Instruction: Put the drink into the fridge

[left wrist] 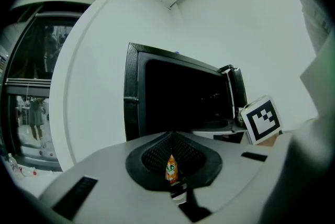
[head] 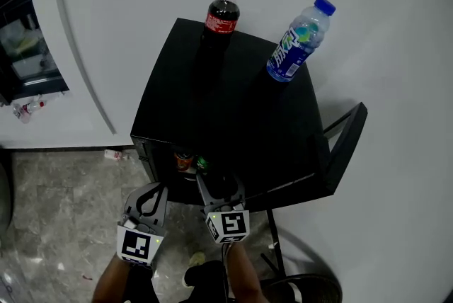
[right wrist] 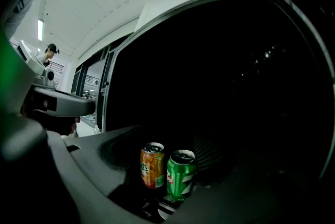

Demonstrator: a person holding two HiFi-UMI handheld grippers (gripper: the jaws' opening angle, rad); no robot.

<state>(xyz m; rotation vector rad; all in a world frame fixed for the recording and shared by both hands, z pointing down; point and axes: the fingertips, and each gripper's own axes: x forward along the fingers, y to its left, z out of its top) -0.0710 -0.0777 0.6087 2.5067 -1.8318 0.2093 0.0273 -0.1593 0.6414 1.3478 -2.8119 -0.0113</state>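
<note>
**First:** Cans, where are they?

**Second:** Both are inside the fridge (head: 233,117), and its door (head: 347,146) is swung wide open on the right. The orange can (right wrist: 152,165) and the green can (right wrist: 181,174) stand upright side by side, just inside the front edge and toward the left of the opening.

**First:** And the claws?

**Second:** The right gripper (head: 221,190) is at the mouth of the fridge with its jaws spread wide. Seen along them, both cans stand in the gap, and I can't see either jaw touching one. The left gripper (head: 148,199) hangs outside, by the fridge's front left corner, over the floor (head: 64,209). Its jaws are pressed almost together, leaving only a slit, and a sliver of orange label shows through it.

**First:** What's on top?

**Second:** Two bottles. The cola bottle (head: 221,18), with a red cap, stands at the back edge of the fridge top. The blue-capped bottle (head: 297,43) is at the back right corner, apart from it.
</note>
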